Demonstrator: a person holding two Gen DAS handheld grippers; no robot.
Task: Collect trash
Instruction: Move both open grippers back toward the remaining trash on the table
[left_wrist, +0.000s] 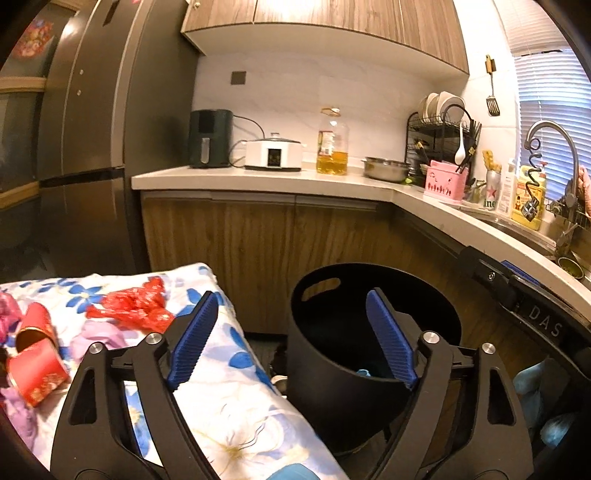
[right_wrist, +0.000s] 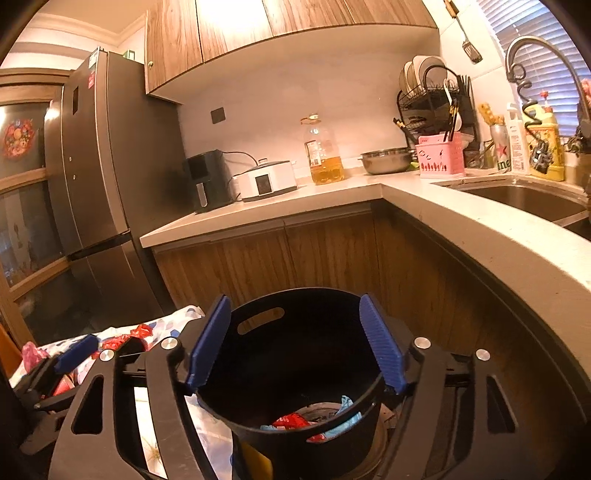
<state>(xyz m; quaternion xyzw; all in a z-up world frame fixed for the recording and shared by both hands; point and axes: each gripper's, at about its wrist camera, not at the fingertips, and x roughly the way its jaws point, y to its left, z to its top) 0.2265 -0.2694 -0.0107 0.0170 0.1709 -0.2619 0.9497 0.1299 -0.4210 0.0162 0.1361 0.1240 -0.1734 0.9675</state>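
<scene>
Standing tall at the far left, a dark refrigerator (right_wrist: 103, 177). Running along the wall and bending toward the sink (right_wrist: 517, 199), a pale countertop (left_wrist: 258, 177) carrying an air fryer (left_wrist: 209, 138), a white cooker (left_wrist: 273, 155), an oil bottle (left_wrist: 331, 142) roughly a third full of amber oil, a steel bowl (left_wrist: 386, 168), a dish rack (left_wrist: 439, 125) holding plates, and a pink caddy (left_wrist: 445, 179) holding utensils.

Lying low at the left, a floral cloth (left_wrist: 229, 398) bearing the loose trash: a crumpled red plastic bag (left_wrist: 133, 306) and two red paper cups (left_wrist: 35, 354) tipped on their sides.

Sitting just beside the cloth's edge, below the counter, a black bucket (right_wrist: 295, 369) with a slot handle, holding a red wrapper (right_wrist: 290, 421), light blue scraps (right_wrist: 347, 404) and something pale underneath, too dim to identify.

Hovering over the cloth's edge and the bucket's near rim, left gripper (left_wrist: 291, 339), blue pads spread wide, pinching nothing.

Hanging right above the bucket's mouth, right gripper (right_wrist: 293, 343), pads likewise spread apart, gripping nothing.
</scene>
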